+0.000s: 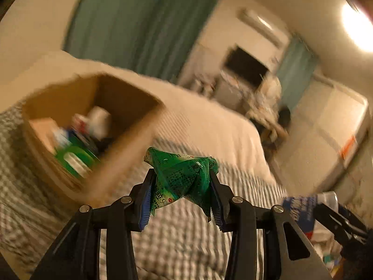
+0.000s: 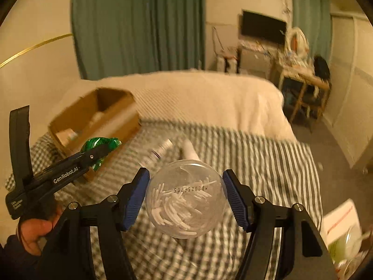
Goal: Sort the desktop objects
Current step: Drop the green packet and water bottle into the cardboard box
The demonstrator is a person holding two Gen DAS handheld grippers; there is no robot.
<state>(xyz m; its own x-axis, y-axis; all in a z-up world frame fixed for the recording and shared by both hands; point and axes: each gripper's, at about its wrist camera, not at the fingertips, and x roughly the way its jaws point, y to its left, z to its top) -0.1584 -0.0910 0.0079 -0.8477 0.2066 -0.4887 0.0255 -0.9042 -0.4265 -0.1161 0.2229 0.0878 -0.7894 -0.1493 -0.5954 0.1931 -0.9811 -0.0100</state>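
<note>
So, box [image 1: 98,126]: ahead-left of both tongs, already has a few items in.
L tongs [image 1: 181,184]: clenched on green wrapper [image 1: 184,172], near box rim.
R tongs [image 2: 186,198]: grasping clear tub [image 2: 186,198] of white sticks, pads on its sides.
Left: small bottle [image 2: 160,151] + white tube [image 2: 190,150] on bed [image 2: 256,163] ahead of R tongs; both held items not yet in box.

The left gripper [image 1: 181,182] is clamped on a crumpled green packet [image 1: 184,175], held above the checked cloth [image 1: 186,238]. To the far left stands an open cardboard box [image 1: 130,149] containing blurred items, one a green container [image 1: 74,161]. At the near right edge, the right gripper [image 1: 340,221] is partly visible.
</note>
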